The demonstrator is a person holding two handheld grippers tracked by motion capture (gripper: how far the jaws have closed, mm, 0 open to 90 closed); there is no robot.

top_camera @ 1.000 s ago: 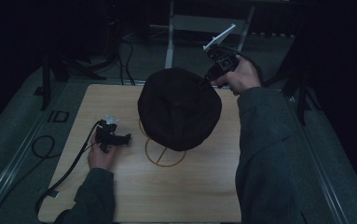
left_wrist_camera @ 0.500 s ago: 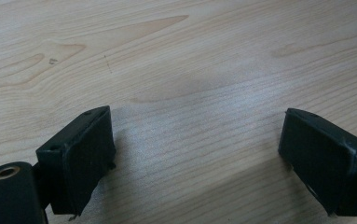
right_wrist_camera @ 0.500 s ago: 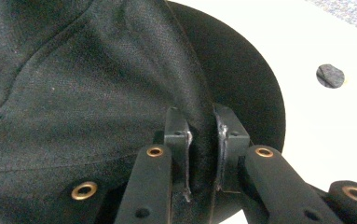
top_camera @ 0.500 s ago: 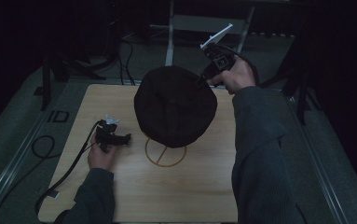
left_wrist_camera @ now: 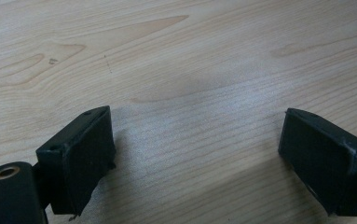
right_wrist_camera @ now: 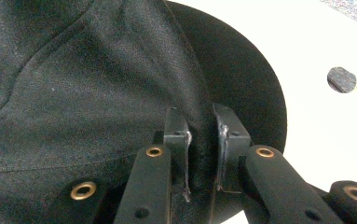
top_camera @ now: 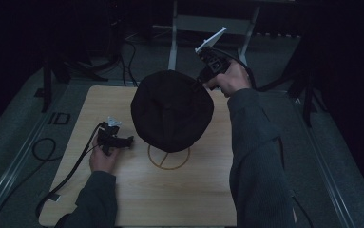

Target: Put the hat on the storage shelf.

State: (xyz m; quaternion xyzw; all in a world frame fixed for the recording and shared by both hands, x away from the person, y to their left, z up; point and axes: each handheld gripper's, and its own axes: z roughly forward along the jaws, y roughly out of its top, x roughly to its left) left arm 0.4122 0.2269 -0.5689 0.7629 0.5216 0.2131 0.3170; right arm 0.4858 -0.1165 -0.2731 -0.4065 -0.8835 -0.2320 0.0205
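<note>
The right tool [right_wrist_camera: 202, 135] has its jaws pinched tight on a fold of the black fabric hat [top_camera: 171, 110], right at the hat's far edge, and the hat hangs lifted above the pale wooden table [top_camera: 189, 199], directly over the thin wooden ring-shaped stand base [top_camera: 168, 159]. Look at the right gripper view: the cloth bunches up between the two black jaws, with the stiff dark brim [right_wrist_camera: 241, 79] curving away behind them. Left of the hat, the left tool [left_wrist_camera: 195, 154] rests low over bare wood, jaws spread wide with nothing between them. The step in hand looks like settling the hat onto its stand, and doing it well likely means keeping that pinch firm, lowering straight so the crown centres over the ring, and letting go only once the hat bears on the stand; the free left tool could steady the near brim if it swings.
</note>
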